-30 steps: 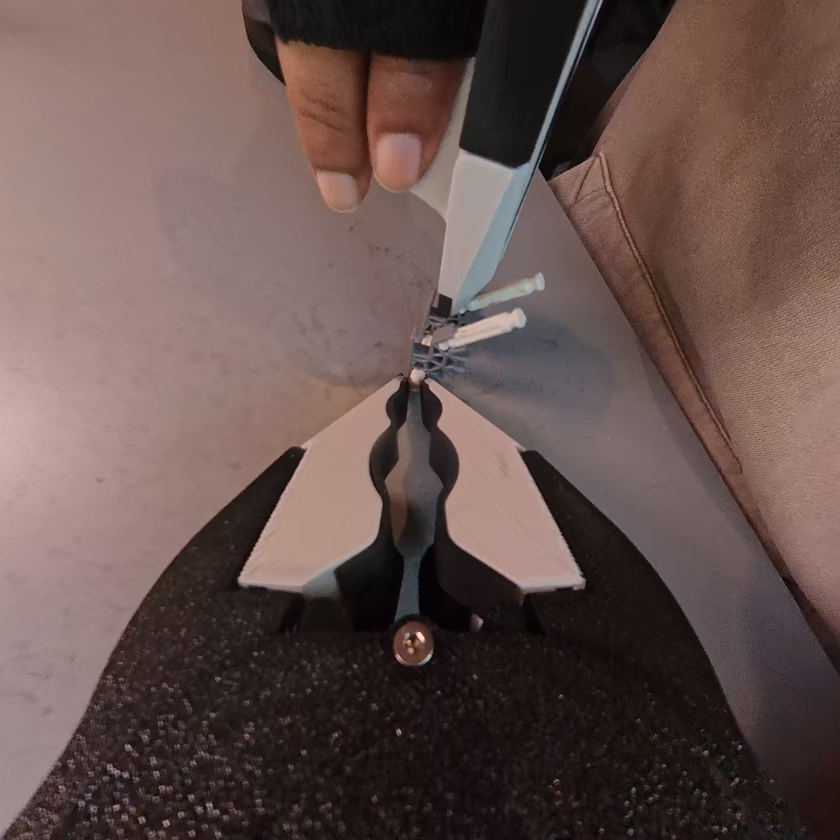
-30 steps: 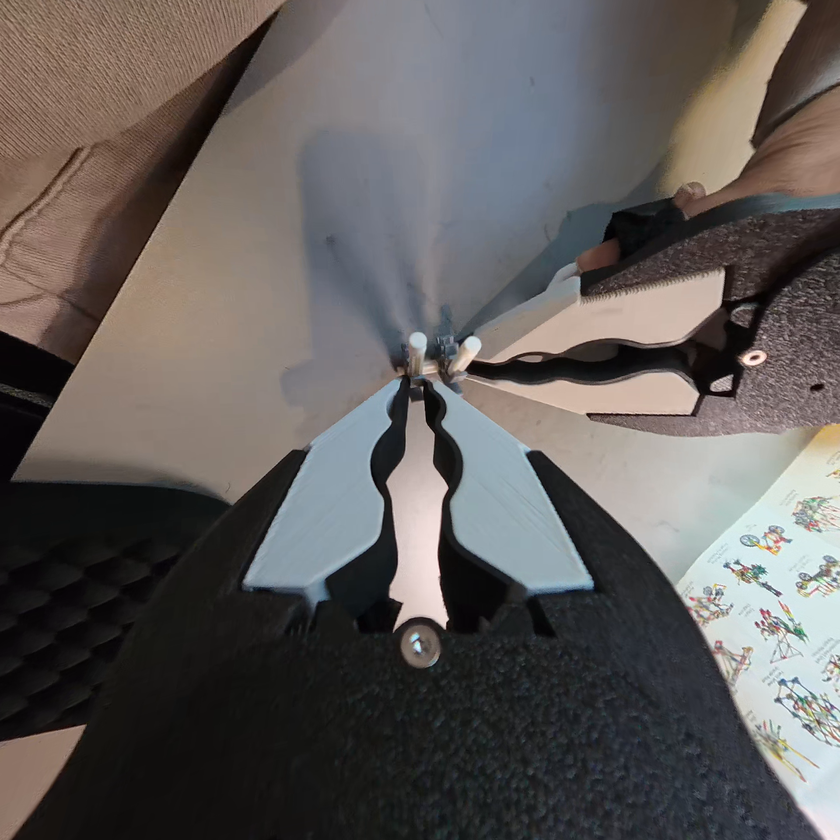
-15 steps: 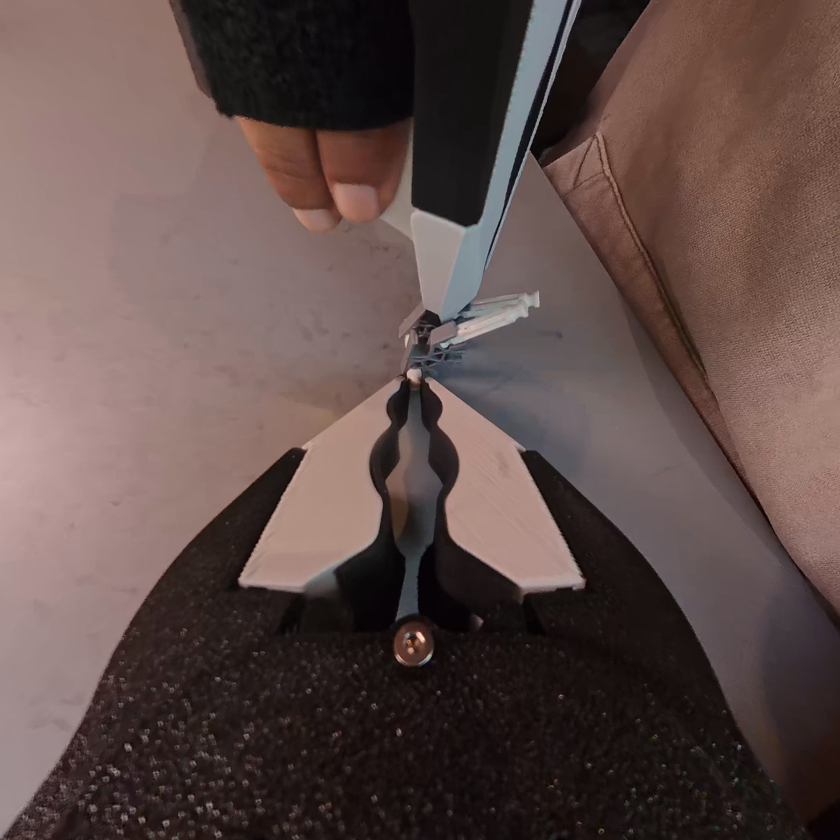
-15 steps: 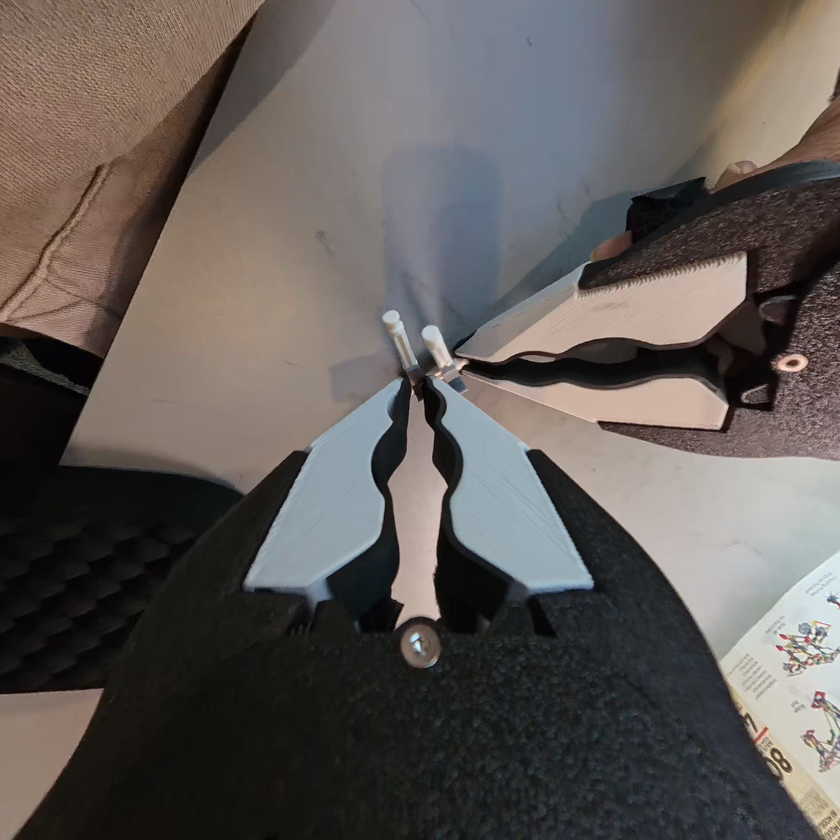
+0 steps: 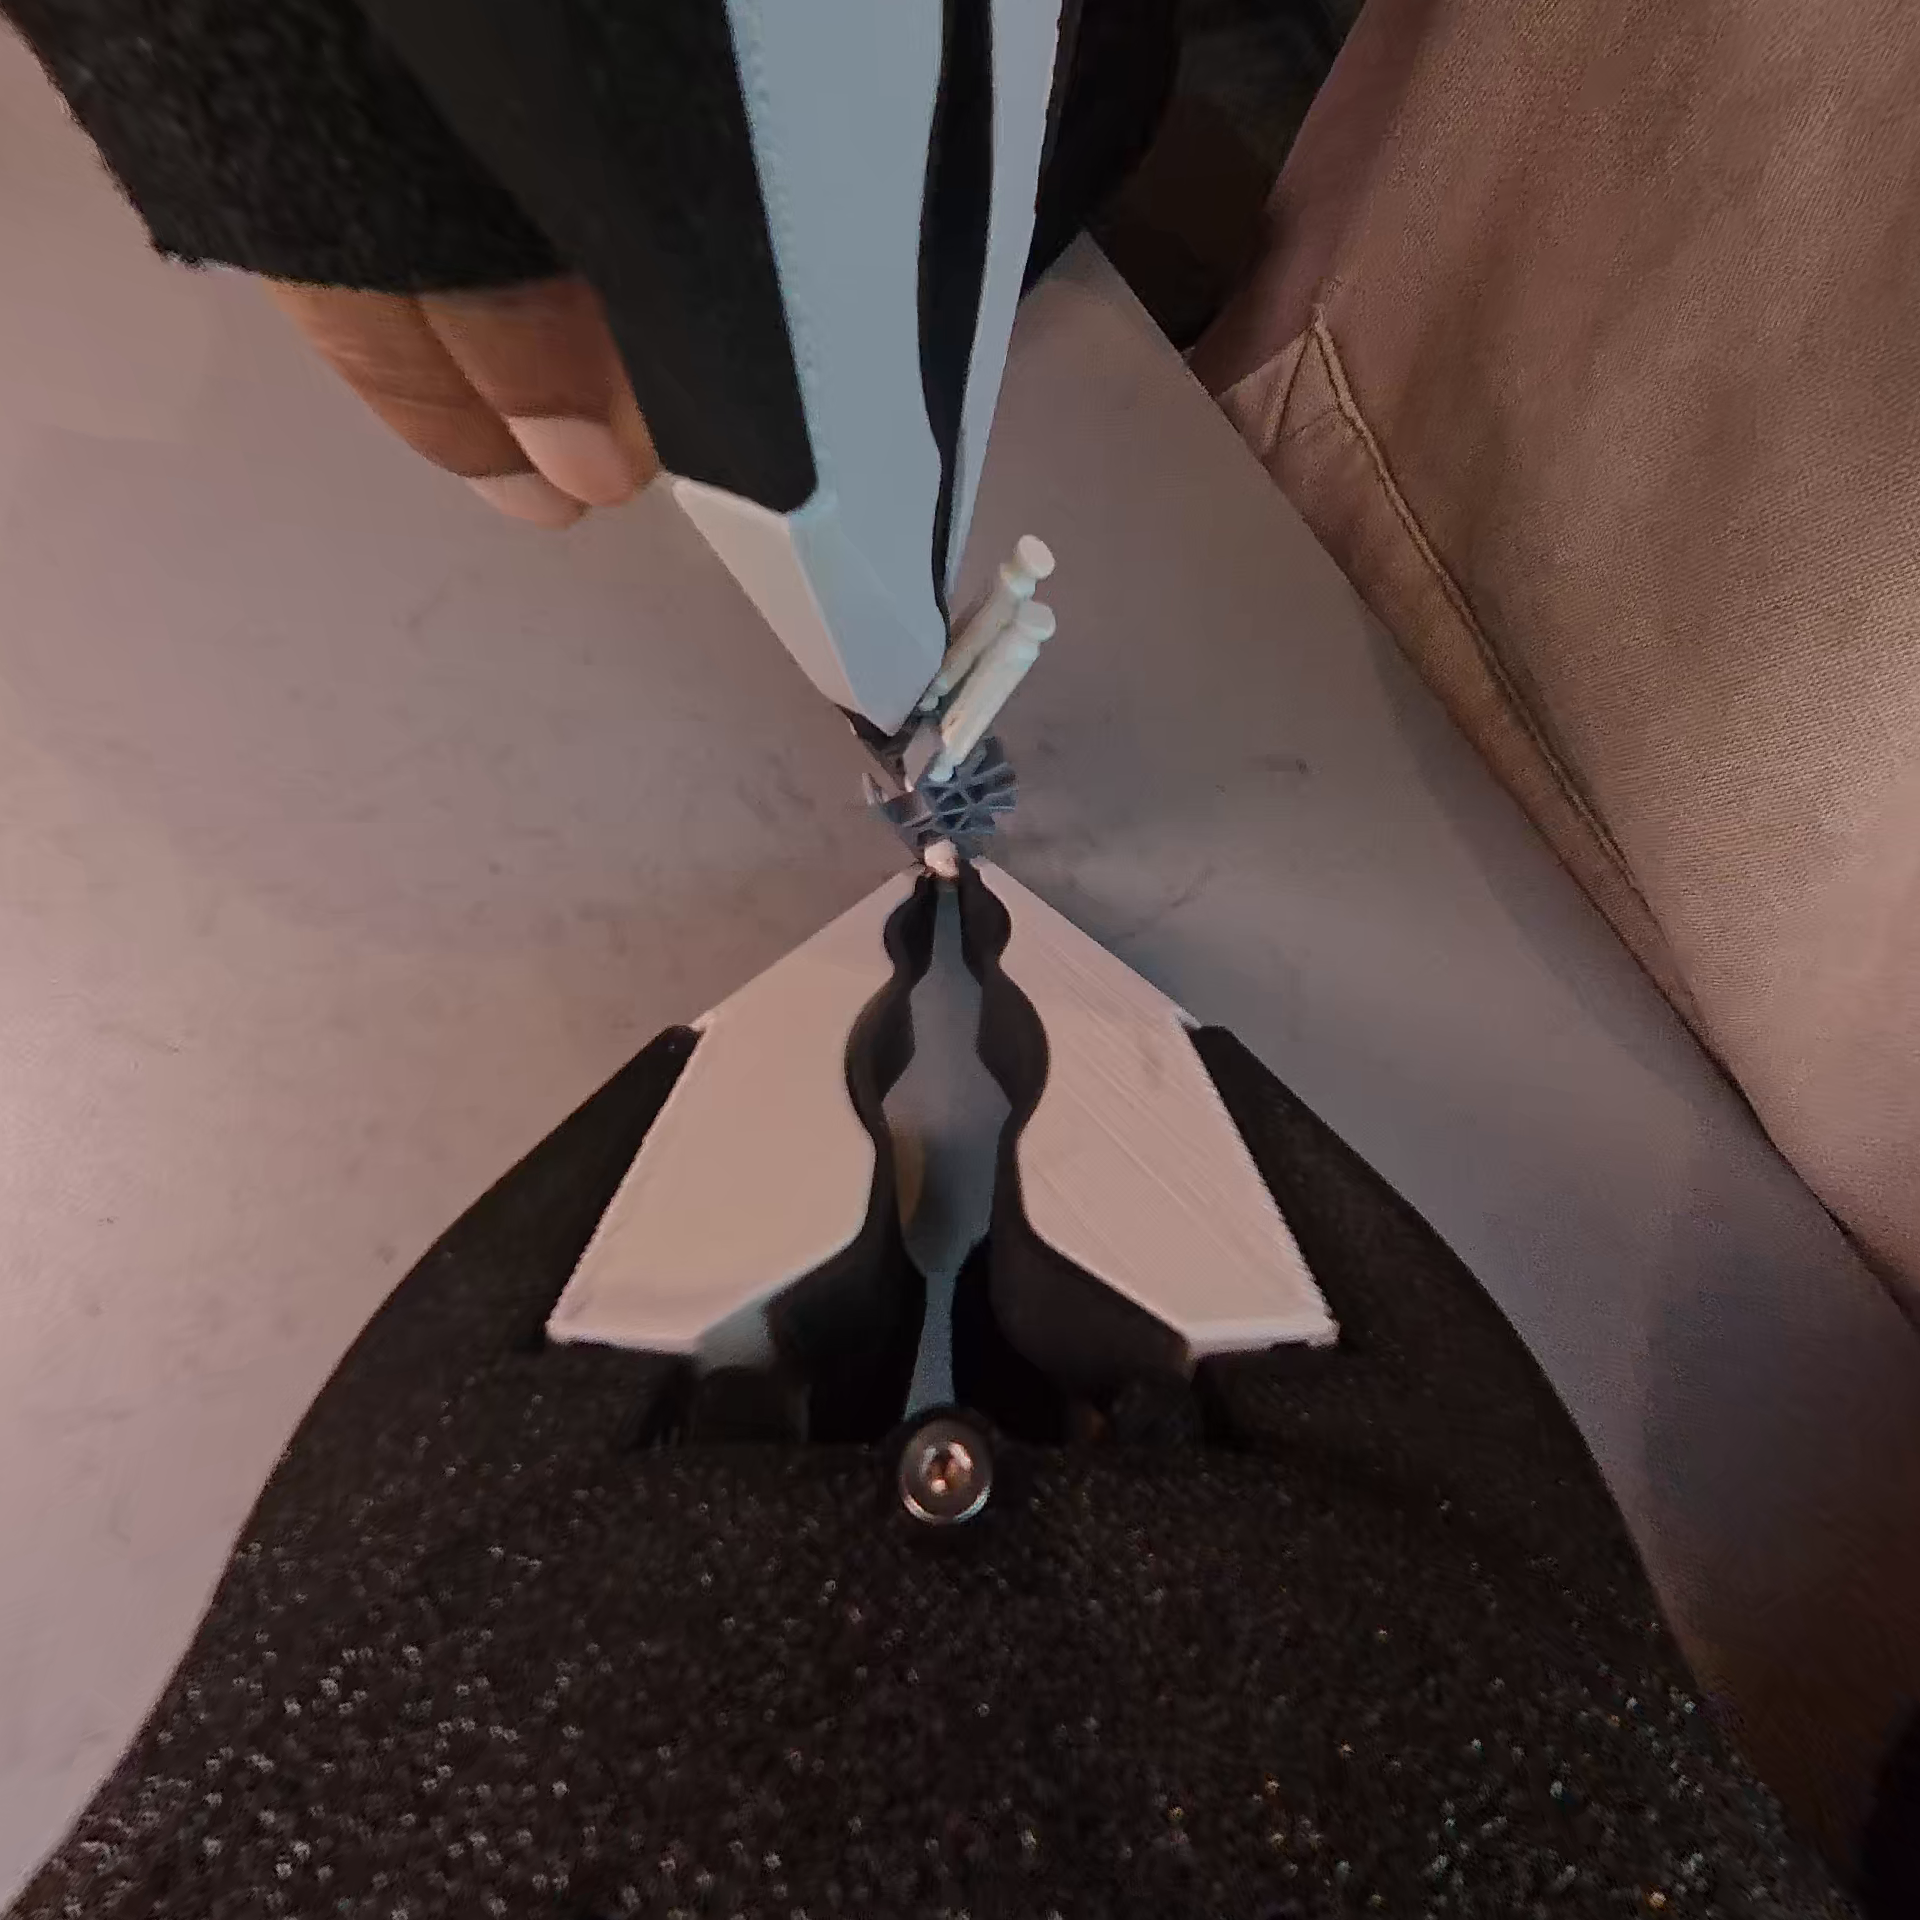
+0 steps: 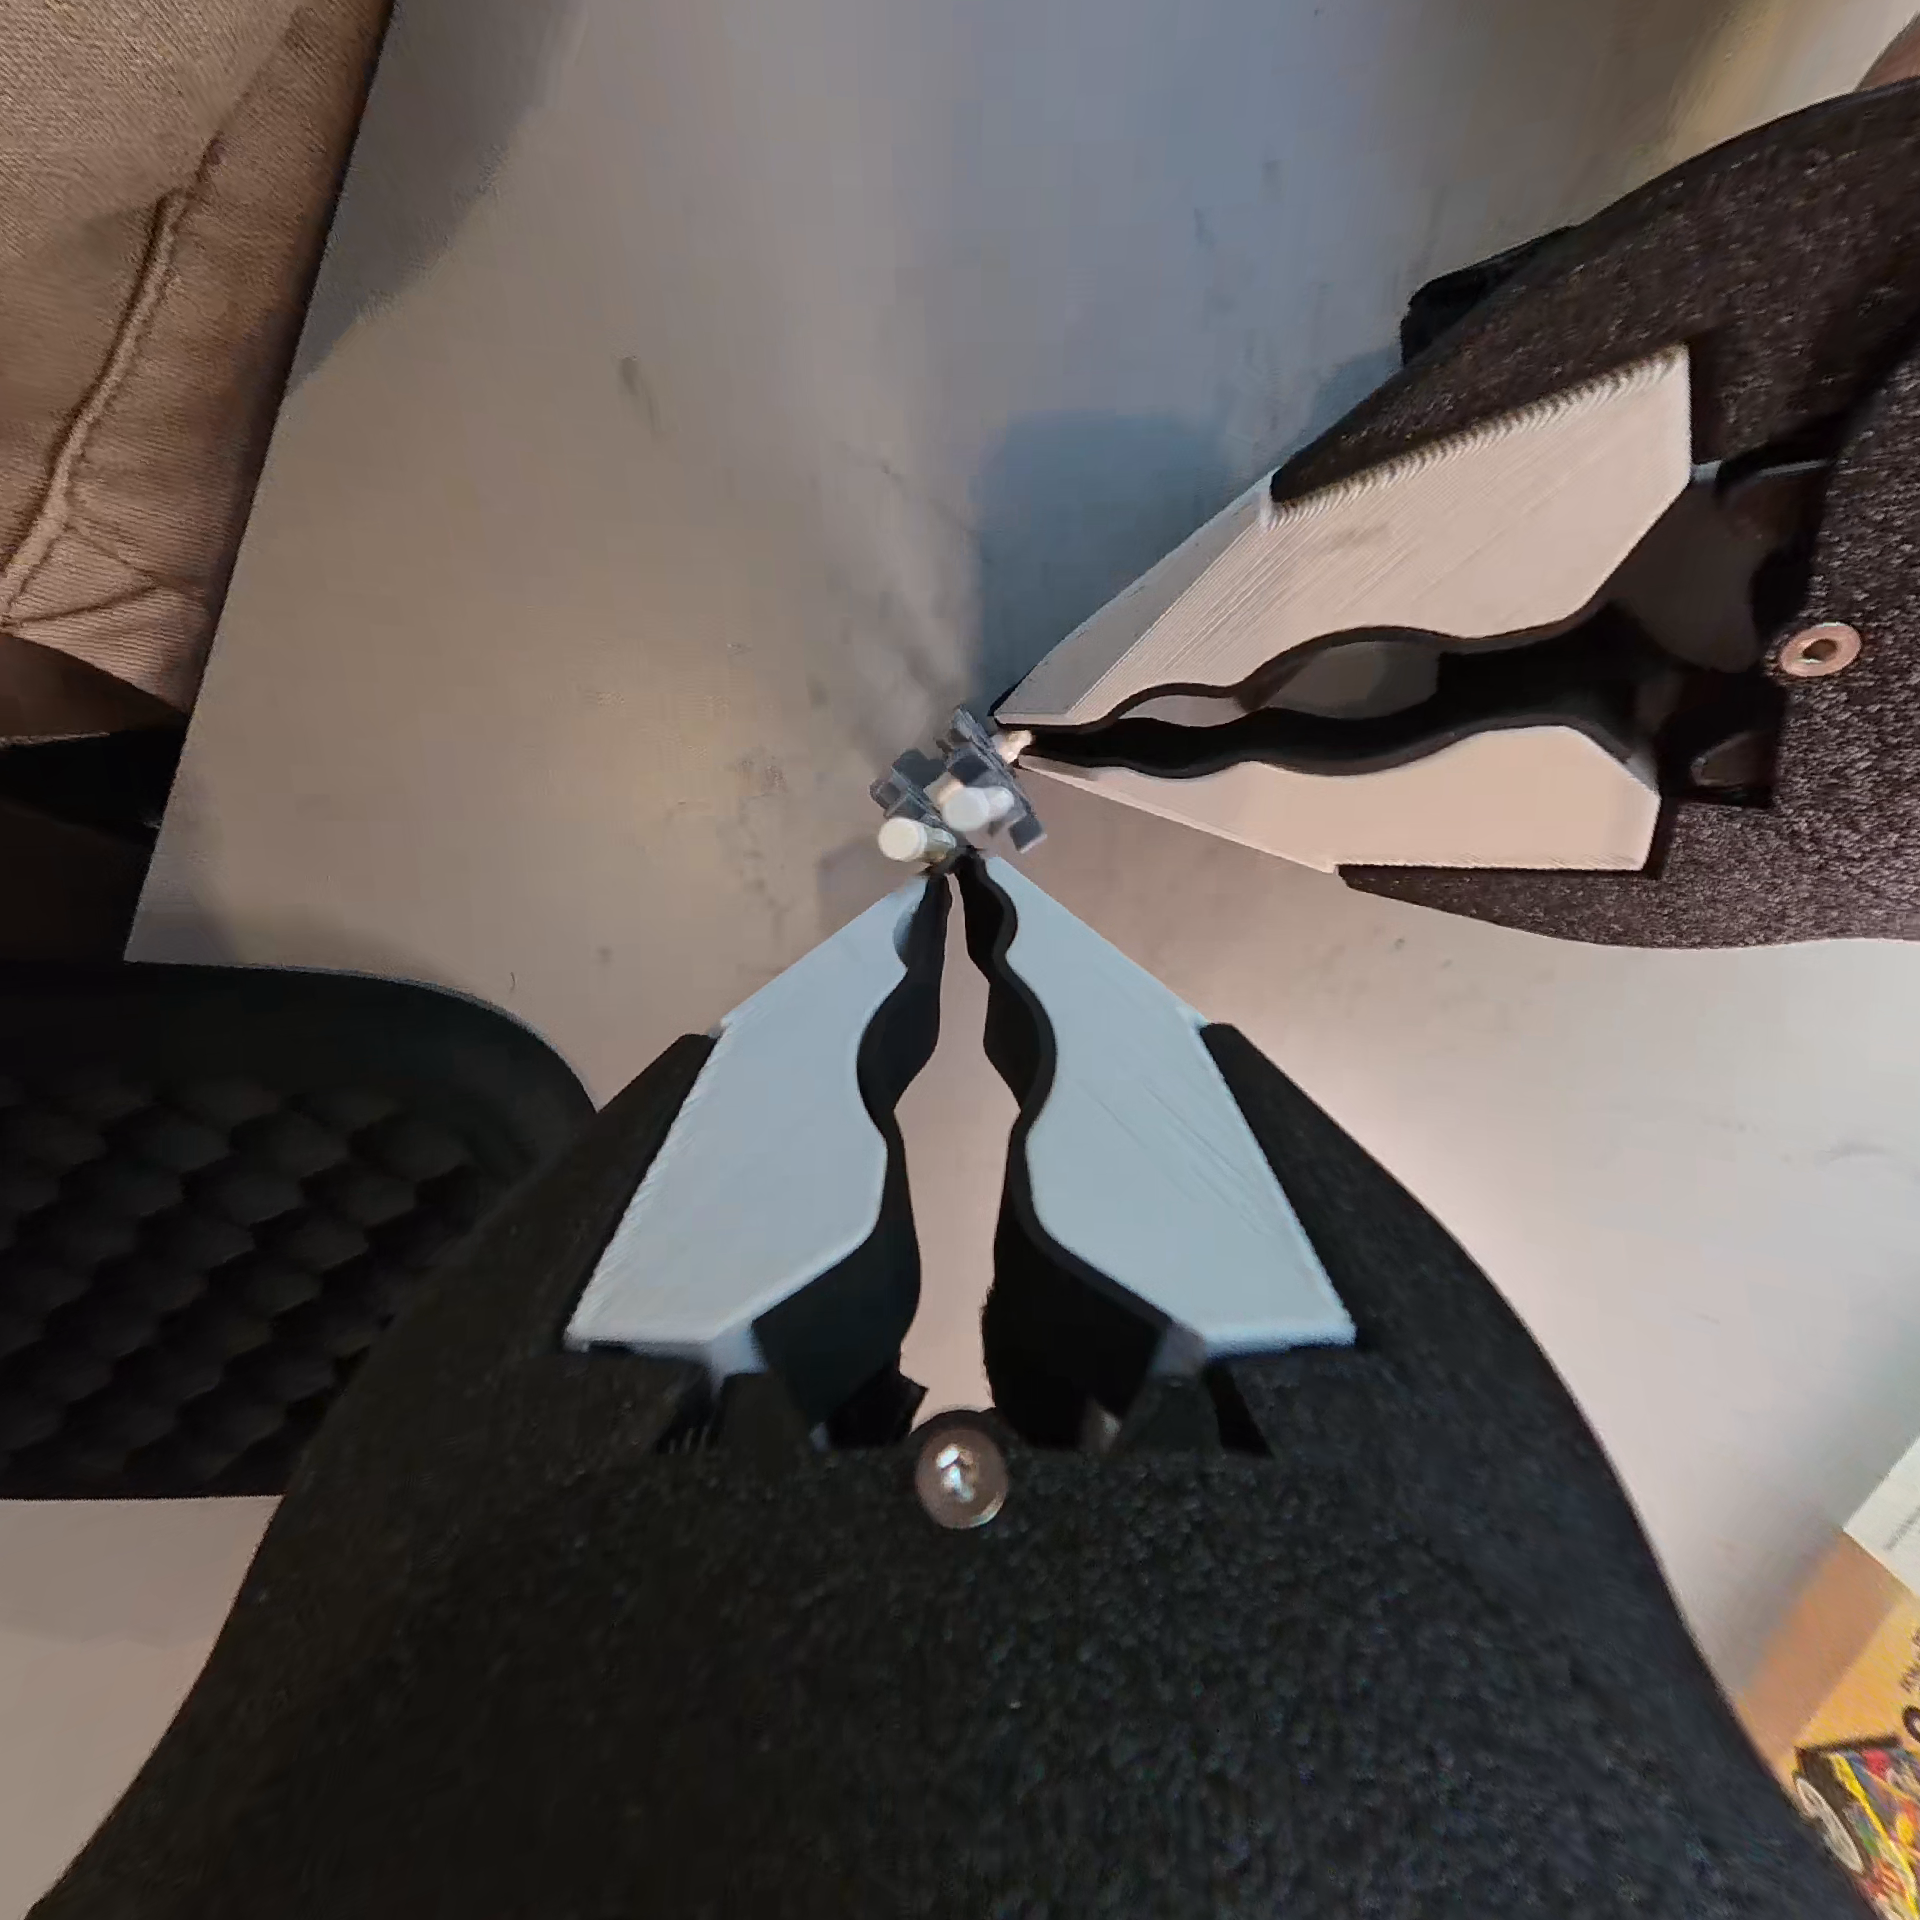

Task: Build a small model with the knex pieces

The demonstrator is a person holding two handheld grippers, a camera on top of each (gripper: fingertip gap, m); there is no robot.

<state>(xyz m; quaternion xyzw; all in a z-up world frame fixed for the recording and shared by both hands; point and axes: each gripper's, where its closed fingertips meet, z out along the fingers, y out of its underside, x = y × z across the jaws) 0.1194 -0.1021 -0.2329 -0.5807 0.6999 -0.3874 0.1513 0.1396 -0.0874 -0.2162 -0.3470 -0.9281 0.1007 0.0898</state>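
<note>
grey snowflake connector (image 5: 961,805) | 2 white rods (image 5: 987,665) attached | pinched between both jaws

The left gripper (image 5: 943,868) has matt white plastic fingers with fine printed ridges, set in a black grainy, speckled body with a shiny metal screw (image 5: 943,1481). The right gripper (image 6: 954,881) looks the same: pale ridged plastic fingers, rough black shell. Just beyond its tips, the small connector (image 6: 961,790) is grey plastic carrying smooth white plastic rods (image 5: 992,665). The table (image 6: 644,436) under the connector is smooth, matt and faintly scuffed. Beyond the table edge lies tan woven cloth (image 5: 1662,416) with a stitched seam; a black quilted, dimpled pad (image 6: 208,1226) rests by the right gripper
</note>
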